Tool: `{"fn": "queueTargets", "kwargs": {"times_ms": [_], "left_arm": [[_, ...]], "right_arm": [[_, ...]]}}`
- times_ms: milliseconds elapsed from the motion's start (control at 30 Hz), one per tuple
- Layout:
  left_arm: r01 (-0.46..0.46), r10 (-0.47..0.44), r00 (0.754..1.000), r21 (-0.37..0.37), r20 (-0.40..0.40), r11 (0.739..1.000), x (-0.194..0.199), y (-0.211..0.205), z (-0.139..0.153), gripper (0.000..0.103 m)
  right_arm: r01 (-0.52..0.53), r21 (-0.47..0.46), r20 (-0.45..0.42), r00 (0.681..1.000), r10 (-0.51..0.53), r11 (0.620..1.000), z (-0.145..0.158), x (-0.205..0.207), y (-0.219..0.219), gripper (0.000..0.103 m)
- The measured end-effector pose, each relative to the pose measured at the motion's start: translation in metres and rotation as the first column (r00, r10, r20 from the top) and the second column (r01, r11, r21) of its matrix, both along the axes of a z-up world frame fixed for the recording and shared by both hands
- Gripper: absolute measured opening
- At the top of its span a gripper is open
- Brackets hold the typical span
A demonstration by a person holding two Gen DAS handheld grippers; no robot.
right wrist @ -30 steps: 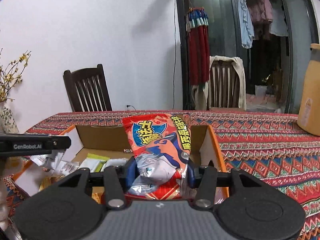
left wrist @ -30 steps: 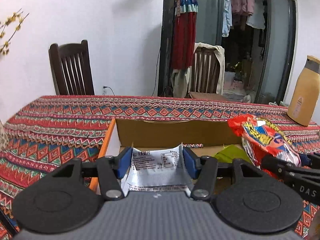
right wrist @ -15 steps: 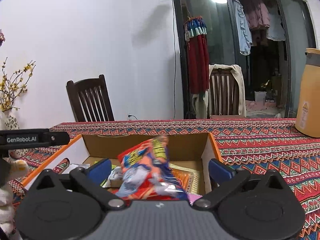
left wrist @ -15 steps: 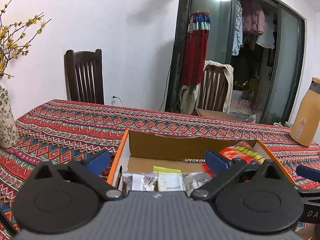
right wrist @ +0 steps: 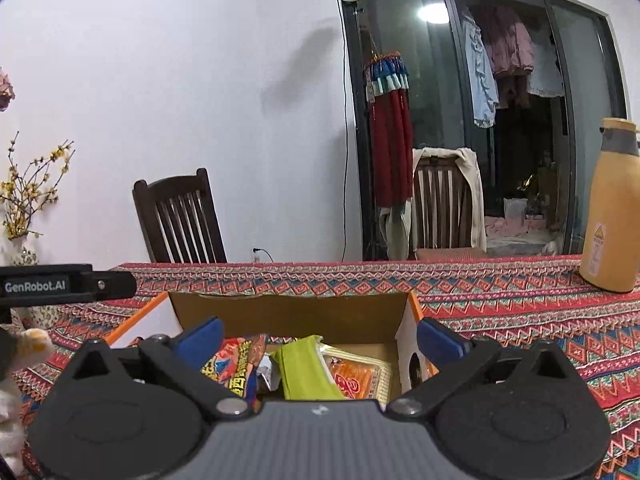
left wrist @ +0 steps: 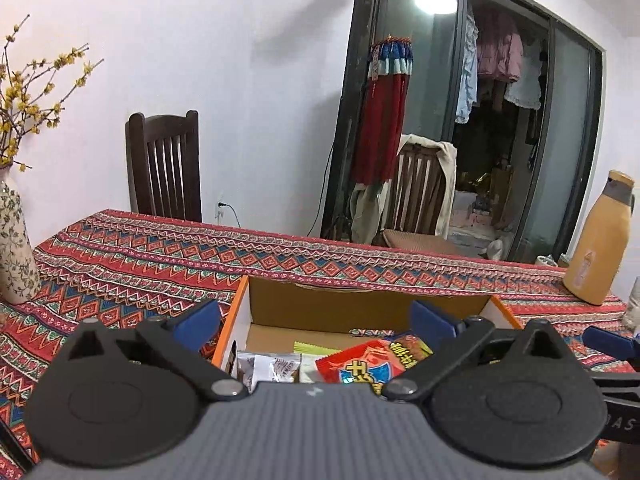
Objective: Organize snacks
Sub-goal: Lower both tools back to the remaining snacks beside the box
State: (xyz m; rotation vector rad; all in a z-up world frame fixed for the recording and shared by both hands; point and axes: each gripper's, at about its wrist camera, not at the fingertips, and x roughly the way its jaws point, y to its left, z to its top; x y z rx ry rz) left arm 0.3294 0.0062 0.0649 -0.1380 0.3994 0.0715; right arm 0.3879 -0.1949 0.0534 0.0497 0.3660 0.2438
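An open cardboard box (left wrist: 360,308) with an orange rim (right wrist: 414,300) sits on the patterned tablecloth. Inside lie a red snack bag (left wrist: 372,364) (right wrist: 236,364), a silver packet (left wrist: 272,366), a green packet (right wrist: 304,368) and an orange packet (right wrist: 356,378). My left gripper (left wrist: 316,320) hovers open above the box's near edge, nothing between its blue pads. My right gripper (right wrist: 320,338) is likewise open and empty over the box. The left gripper's arm (right wrist: 68,284) shows at the left of the right wrist view.
A tan bottle (left wrist: 600,240) (right wrist: 612,208) stands on the table at the right. A floral vase (left wrist: 14,248) with yellow-flowered branches stands at the left. Two wooden chairs (left wrist: 164,168) (right wrist: 440,204) sit behind the table, before a wall and glass door.
Both grippers opened and let go: the silver packet and the red bag dropped into the box. Both grippers rose and drew back a little.
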Motion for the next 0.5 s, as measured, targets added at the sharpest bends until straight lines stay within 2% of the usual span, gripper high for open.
{"fn": "queueTargets", "kwargs": {"times_ms": [200,500], "left_arm": [[0.001,-0.001,1.000,0.007,0.007,1.000,-0.023,0.006,0.008,0.103],[0.000,0.000,1.000,0.002,-0.009,1.000,-0.062,0.028,0.001,0.103]], "right_arm": [[-0.001,-0.018,0.018,1.000,0.001,1.000,0.010,-0.021,0.003,0.103],[-0.004,-0.017,-0.026,1.000,0.003,1.000,0.003,-0.059,0.012,0.103]]}}
